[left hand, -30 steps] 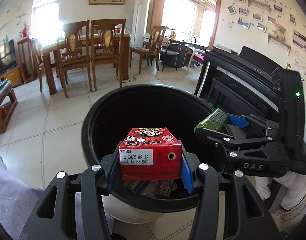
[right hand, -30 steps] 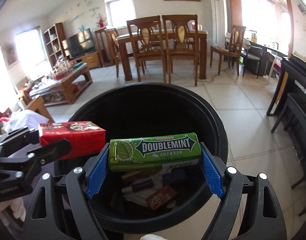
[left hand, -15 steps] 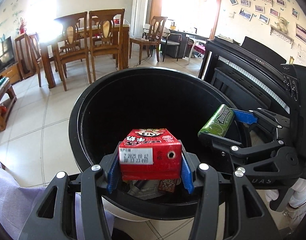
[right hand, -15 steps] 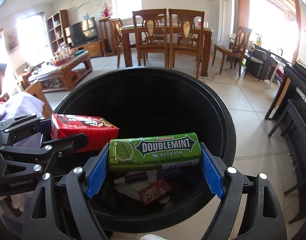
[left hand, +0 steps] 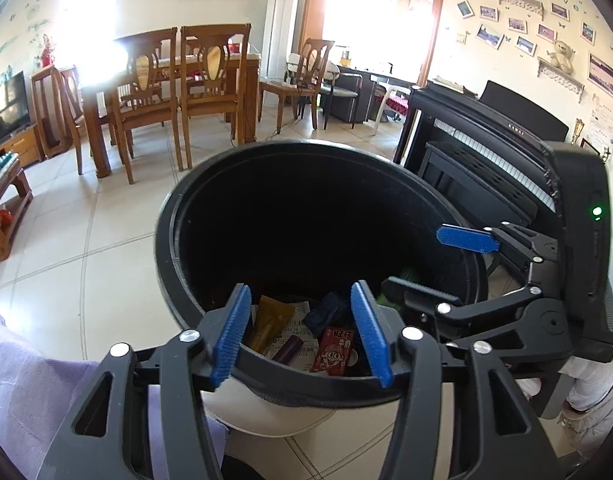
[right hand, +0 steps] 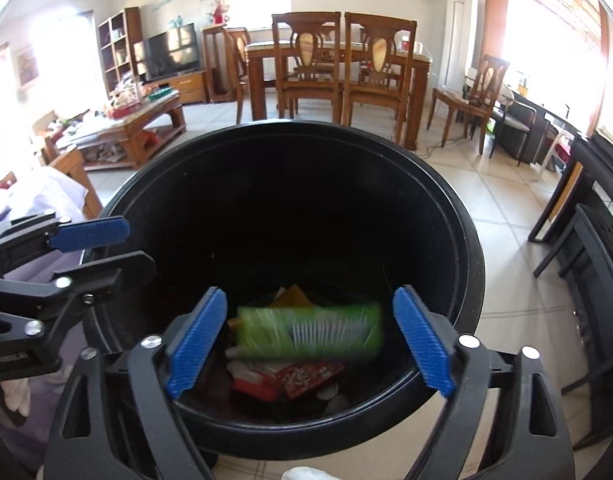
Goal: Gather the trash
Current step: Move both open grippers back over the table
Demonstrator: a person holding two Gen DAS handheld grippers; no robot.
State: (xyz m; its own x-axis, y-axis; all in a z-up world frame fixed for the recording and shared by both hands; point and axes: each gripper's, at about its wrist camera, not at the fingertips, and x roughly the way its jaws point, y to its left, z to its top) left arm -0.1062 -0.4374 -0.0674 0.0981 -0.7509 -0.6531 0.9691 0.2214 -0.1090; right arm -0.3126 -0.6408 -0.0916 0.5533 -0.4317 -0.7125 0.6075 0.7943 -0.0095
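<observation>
The step in hand is judged to be the drop itself: both pieces of trash are being let go over the round black plastic bin (right hand: 472,264), which stands on the tiled floor.

The right tongs (right hand: 310,344) are held above the bin's mouth, and their jaws have just been opening. The green chewing-gum pack (right hand: 310,334) is seen motion-blurred between the blue pads (right hand: 196,344), clear of both; it is judged to be falling, released and no longer gripped.

The left tongs (left hand: 302,334) have likewise just been opening, and nothing is seen between their jaws. A red carton is not identified with certainty; a small red printed packet (left hand: 333,347) is seen among the paper and wrappers at the bottom of the bin, in the gap between the left pads.

For the next move, both tongs would need to be lifted clear of the rim and carried, jaws parted, to whatever trash is left outside the bin; none is shown within reach here.
</observation>
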